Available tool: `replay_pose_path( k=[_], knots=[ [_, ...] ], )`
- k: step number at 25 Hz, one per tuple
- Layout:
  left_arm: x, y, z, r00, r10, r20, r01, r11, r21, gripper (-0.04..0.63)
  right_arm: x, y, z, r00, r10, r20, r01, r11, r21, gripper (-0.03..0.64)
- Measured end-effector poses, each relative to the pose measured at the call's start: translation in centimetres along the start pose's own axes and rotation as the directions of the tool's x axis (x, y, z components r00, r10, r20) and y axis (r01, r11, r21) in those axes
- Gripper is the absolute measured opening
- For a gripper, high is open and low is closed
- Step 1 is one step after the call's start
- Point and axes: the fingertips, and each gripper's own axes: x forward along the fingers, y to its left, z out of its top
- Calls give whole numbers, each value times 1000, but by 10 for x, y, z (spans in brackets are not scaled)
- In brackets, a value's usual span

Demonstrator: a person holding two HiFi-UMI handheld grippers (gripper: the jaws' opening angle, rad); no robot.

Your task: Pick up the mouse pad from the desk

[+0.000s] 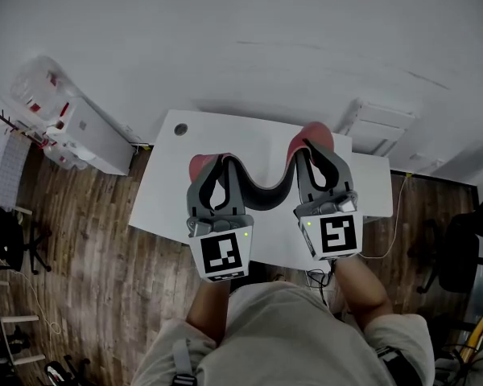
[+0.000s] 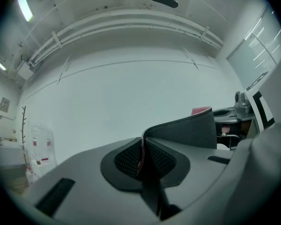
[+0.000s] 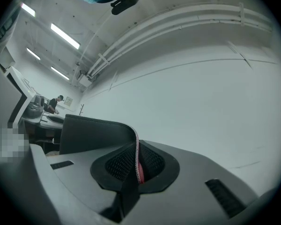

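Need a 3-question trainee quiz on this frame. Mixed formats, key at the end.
1. True or false: the mouse pad lies flat on the white desk.
2. Of the left gripper and the right gripper, which is shut on the pad? A) left only B) right only C) both
3. What colour shows at the pad's two ends, beyond the jaws?

Key
1. False: it hangs off the desk, and its middle sags between the grippers.
2. C: each gripper view shows the pad's edge pinched between the jaws.
3. Red.
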Motion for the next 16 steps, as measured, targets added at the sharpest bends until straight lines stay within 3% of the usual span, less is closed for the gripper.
replay_pose_path(
  k=[9, 16],
  knots=[
    [-7, 1, 2, 999, 11, -36, -12, 999, -36, 32, -4, 7, 5, 1000, 14, -4, -14, 1000, 8, 51],
    [-13, -1, 7, 1000, -10, 11, 10, 1000, 7, 32, -12, 8, 13, 1000, 0, 16, 0, 1000, 1, 51]
  ],
)
